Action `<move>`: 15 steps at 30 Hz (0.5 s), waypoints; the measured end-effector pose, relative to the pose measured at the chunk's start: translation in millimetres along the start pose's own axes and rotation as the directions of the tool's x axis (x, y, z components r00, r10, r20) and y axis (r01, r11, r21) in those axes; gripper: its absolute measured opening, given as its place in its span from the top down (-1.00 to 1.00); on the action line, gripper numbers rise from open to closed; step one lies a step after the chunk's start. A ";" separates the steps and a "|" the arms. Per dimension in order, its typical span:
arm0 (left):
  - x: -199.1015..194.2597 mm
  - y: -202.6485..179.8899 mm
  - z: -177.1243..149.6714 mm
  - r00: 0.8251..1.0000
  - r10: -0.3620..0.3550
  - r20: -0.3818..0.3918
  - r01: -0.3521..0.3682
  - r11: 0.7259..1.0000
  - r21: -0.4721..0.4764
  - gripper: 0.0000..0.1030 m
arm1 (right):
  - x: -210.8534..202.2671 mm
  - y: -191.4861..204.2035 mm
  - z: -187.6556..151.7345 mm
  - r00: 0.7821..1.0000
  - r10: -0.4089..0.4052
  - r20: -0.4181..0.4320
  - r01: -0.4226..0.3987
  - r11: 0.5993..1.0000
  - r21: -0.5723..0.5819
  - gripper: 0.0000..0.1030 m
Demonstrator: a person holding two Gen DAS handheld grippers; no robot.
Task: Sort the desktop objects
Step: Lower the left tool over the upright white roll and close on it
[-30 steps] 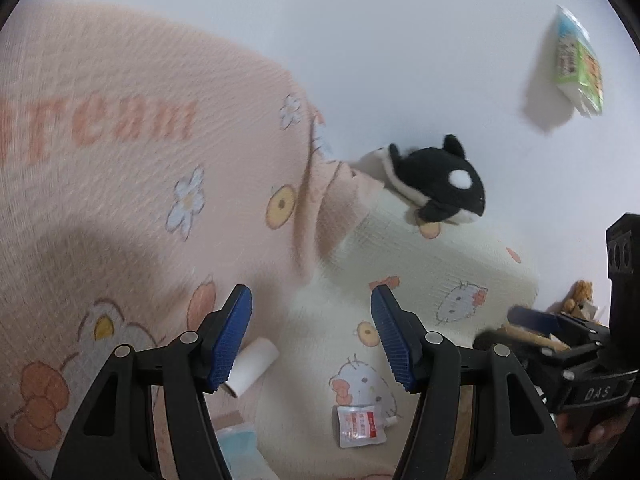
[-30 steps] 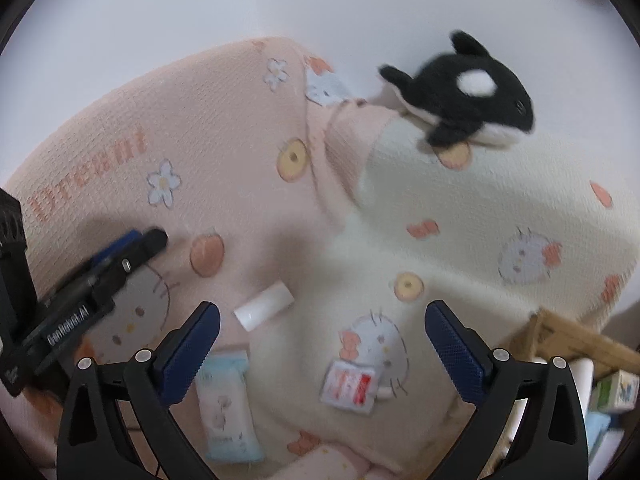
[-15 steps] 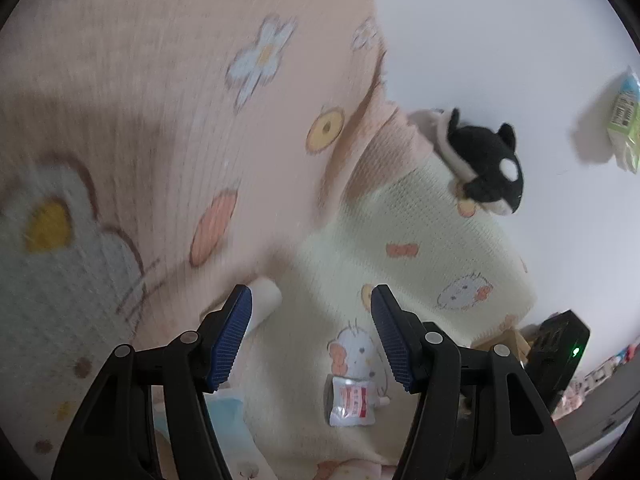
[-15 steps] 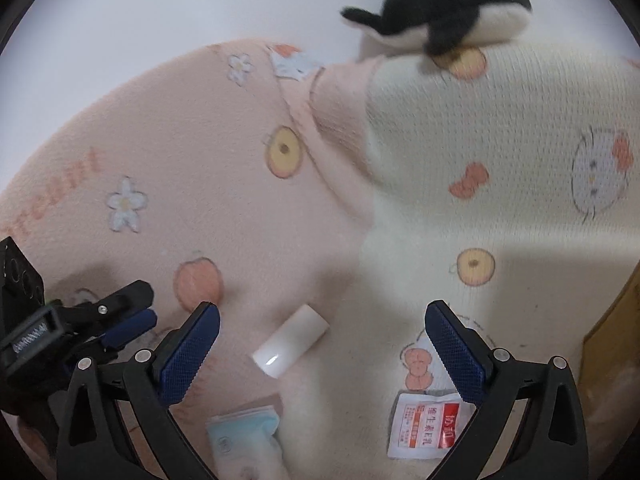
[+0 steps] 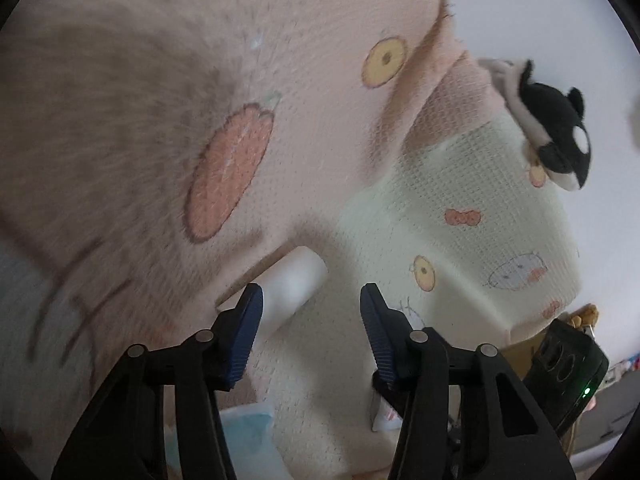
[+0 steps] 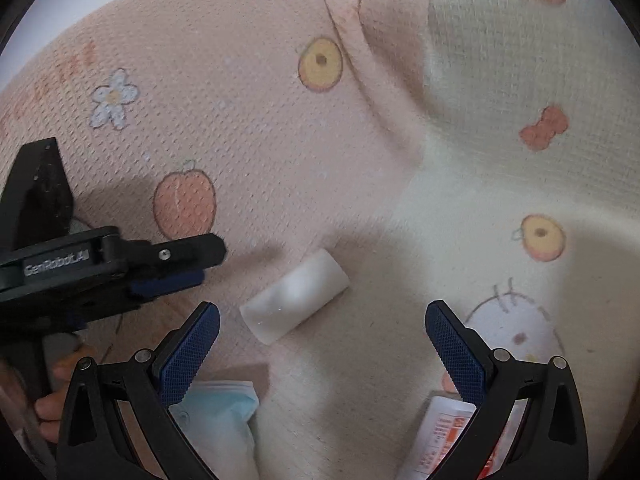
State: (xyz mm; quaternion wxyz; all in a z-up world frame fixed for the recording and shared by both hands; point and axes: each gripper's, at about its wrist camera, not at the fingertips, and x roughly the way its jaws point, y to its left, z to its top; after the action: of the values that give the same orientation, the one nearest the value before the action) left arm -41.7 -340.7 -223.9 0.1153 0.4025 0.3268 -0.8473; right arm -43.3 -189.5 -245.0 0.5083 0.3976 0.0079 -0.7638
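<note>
A white cylinder [image 6: 295, 295] lies on the pink and cream cartoon blanket [image 6: 248, 120]. My right gripper [image 6: 322, 344] is open just short of it, jaws wide to either side. My left gripper [image 5: 311, 320] is open too, close above the blanket with the cylinder [image 5: 294, 288] just ahead of its left finger; the left gripper also shows at the left of the right wrist view [image 6: 176, 276]. A light blue tissue pack [image 6: 218, 420] and a red and white sachet [image 6: 448, 436] lie near the right fingers. A black and white orca plush [image 5: 556, 132] sits at the blanket's far edge.
A white surface [image 5: 560, 8] lies beyond the blanket. The right gripper's black body [image 5: 568, 376] with a green light shows at the lower right of the left wrist view. A brown box edge [image 5: 520, 350] sits behind it.
Both grippers have moved down and forward toward the white cylinder. The blanket fills more of both views and the orca plush has slid toward the upper edge. Both jaws stay open.
</note>
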 end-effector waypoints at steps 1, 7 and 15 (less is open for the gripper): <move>3.1 -0.1 2.7 1.000 0.013 -0.010 -0.013 1.000 0.010 -0.07 | 5.0 -0.2 0.3 1.000 0.007 -0.013 -0.007 1.000 0.002 -0.98; 28.4 -20.5 7.2 0.993 0.075 -0.092 -0.057 0.981 0.188 -0.07 | 36.3 4.1 -3.7 0.996 -0.011 -0.088 0.006 0.999 -0.053 -0.98; 63.0 -24.8 13.1 0.967 0.180 -0.180 -0.130 0.958 0.257 -0.07 | 59.1 9.1 -14.7 0.987 -0.009 -0.161 -0.009 0.994 -0.109 -0.98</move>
State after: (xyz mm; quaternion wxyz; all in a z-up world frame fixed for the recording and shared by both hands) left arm -101.9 -326.0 -254.1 0.0978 0.5219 0.1978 -0.8240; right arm -37.3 -233.3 -287.8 0.5270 0.4298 0.0909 -0.7275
